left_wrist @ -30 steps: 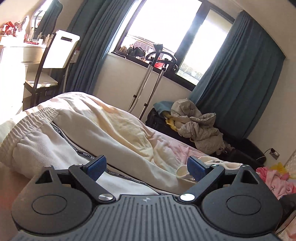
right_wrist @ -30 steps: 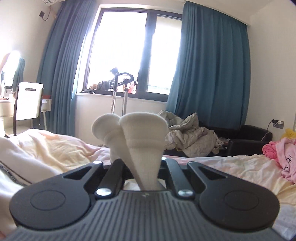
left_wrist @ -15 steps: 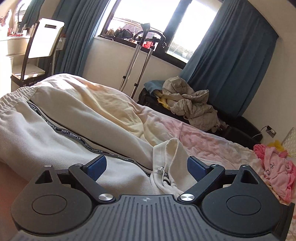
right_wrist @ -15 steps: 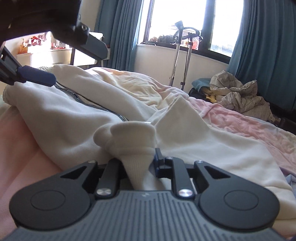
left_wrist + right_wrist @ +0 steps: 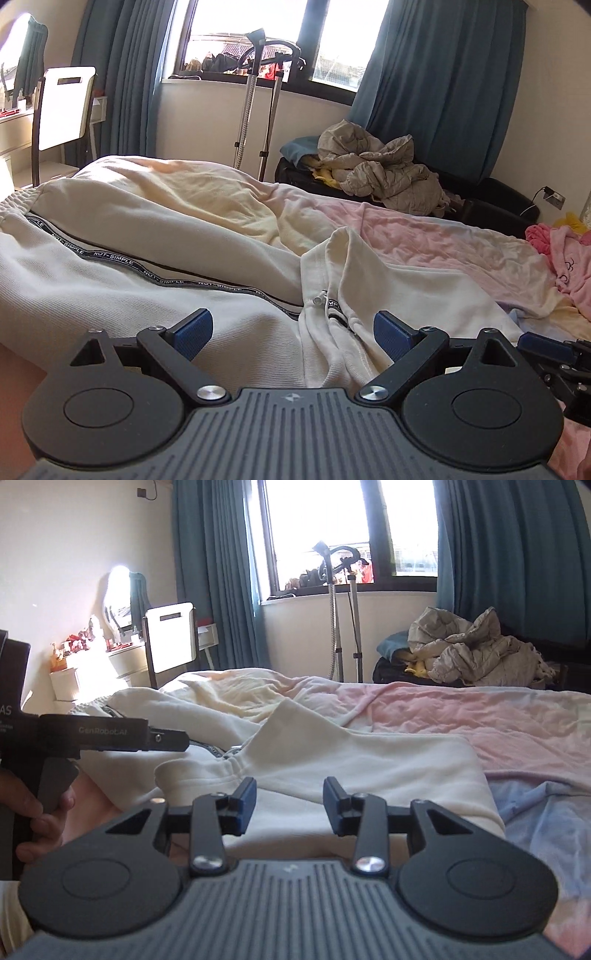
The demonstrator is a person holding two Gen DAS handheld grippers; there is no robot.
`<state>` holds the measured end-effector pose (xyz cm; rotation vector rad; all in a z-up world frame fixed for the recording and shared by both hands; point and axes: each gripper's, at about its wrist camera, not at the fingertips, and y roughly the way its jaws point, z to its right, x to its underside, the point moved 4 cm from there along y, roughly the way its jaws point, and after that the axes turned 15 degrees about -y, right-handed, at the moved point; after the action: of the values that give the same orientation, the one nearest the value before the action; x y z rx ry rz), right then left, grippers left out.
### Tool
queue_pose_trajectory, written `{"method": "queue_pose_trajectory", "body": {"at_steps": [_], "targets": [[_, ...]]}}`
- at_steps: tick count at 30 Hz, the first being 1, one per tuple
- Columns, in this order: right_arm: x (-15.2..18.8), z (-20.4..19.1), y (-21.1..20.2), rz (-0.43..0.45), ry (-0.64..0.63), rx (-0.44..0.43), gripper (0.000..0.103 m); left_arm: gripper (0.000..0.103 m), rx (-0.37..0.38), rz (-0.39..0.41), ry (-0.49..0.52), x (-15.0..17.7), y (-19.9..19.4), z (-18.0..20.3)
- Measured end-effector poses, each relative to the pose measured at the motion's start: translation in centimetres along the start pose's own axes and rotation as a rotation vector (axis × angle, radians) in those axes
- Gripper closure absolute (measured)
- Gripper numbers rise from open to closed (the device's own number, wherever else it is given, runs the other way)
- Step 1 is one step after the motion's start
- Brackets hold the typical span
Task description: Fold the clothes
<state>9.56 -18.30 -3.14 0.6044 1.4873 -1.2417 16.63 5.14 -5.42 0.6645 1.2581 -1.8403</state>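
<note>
A cream sweatshirt-style garment [image 5: 155, 295] with a black lettered zip band [image 5: 110, 258] lies spread across the bed. In the right wrist view the same cream garment [image 5: 369, 760] lies folded over in front of me. My left gripper [image 5: 293, 332] hovers low over its bunched middle, jaws wide open, nothing between the blue pads. My right gripper [image 5: 289, 801] is just above the garment's near edge; its jaws are opening and nothing is between them. The left gripper [image 5: 162, 738] and the hand holding it show at the left of the right wrist view.
The bed has a pink and pale yellow sheet [image 5: 443, 243]. A pink garment [image 5: 569, 258] lies at its right edge. Beyond the bed stand a clothes steamer pole [image 5: 251, 110], a chair [image 5: 62, 110], and a pile of grey bedding [image 5: 384, 173] on a dark couch.
My right gripper let go of the cream cuff it held and pulled back as its jaws parted. The left gripper sank toward the garment and swung right.
</note>
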Motion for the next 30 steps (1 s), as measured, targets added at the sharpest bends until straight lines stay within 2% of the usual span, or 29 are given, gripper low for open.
{"method": "queue_pose_trajectory", "body": {"at_steps": [2, 5, 7, 12, 14, 18, 24, 27, 30], "targets": [[0.1, 1.6, 0.3, 0.018, 0.038, 0.054, 0.062, 0.008, -0.018, -0.012, 0.025, 0.6, 0.5, 0.1], [0.7, 3.8, 1.8, -0.016, 0.101, 0.118, 0.062, 0.008, -0.05, -0.037, 0.051, 1.6, 1.5, 0.0], [1.7, 4.7, 2.8, -0.054, 0.143, 0.136, 0.062, 0.008, -0.066, -0.052, 0.056, 2.2, 2.1, -0.2], [4.6, 5.3, 5.6, -0.176, 0.153, 0.158, 0.062, 0.004, -0.085, -0.047, 0.084, 2.9, 2.6, 0.0], [5.0, 5.2, 6.1, -0.189, 0.148, 0.161, 0.062, 0.004, -0.09, -0.042, 0.1, 3.1, 2.6, 0.1], [5.3, 5.3, 6.1, -0.183, 0.165, 0.157, 0.06, 0.004, -0.075, -0.03, 0.078, 2.6, 2.2, 0.2], [5.6, 5.4, 5.6, -0.166, 0.178, 0.149, 0.06, 0.004, 0.011, 0.048, 0.081, 1.8, 0.6, 1.6], [5.3, 6.0, 4.5, -0.114, 0.228, 0.139, 0.06, 0.004, 0.012, 0.039, 0.126, 2.3, 1.1, 2.3], [4.8, 7.4, 2.8, -0.041, 0.308, 0.161, 0.058, 0.004, -0.027, 0.001, 0.138, 3.0, 2.2, 1.9]]}}
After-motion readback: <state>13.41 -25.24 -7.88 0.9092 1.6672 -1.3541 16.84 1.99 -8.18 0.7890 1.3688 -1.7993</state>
